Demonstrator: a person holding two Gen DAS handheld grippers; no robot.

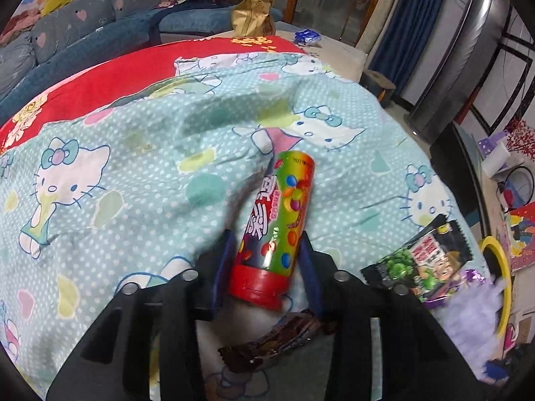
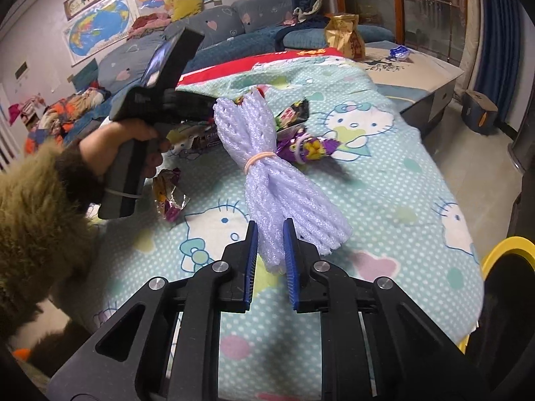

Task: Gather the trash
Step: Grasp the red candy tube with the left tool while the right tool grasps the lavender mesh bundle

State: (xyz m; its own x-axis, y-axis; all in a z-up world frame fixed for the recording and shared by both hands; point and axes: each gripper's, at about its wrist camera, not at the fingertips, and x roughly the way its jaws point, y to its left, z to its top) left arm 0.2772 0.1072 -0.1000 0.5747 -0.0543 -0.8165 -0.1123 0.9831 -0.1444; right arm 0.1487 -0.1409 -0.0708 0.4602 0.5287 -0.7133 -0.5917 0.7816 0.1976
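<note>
My left gripper [image 1: 265, 244] is shut on a green candy tube with a red cap [image 1: 276, 224], held just above the Hello Kitty cloth [image 1: 133, 167]. A brown wrapper [image 1: 267, 344] lies under it. A black snack packet [image 1: 421, 264] lies to its right. My right gripper [image 2: 270, 234] is shut on a lilac foam net bundle [image 2: 267, 167] tied with a rubber band, lifted over the cloth [image 2: 384, 200]. Purple wrappers [image 2: 311, 147] and a small foil wrapper [image 2: 169, 193] lie behind it. The left gripper's body [image 2: 160, 100] shows at left in the right wrist view.
A yellow-rimmed bin [image 1: 500, 284] stands at the right edge of the bed and shows in the right wrist view [image 2: 508, 250] too. A gold paper bag [image 1: 252, 16] and a blue wrapper [image 1: 307, 36] sit at the far end. A sofa [image 1: 67, 33] lies left.
</note>
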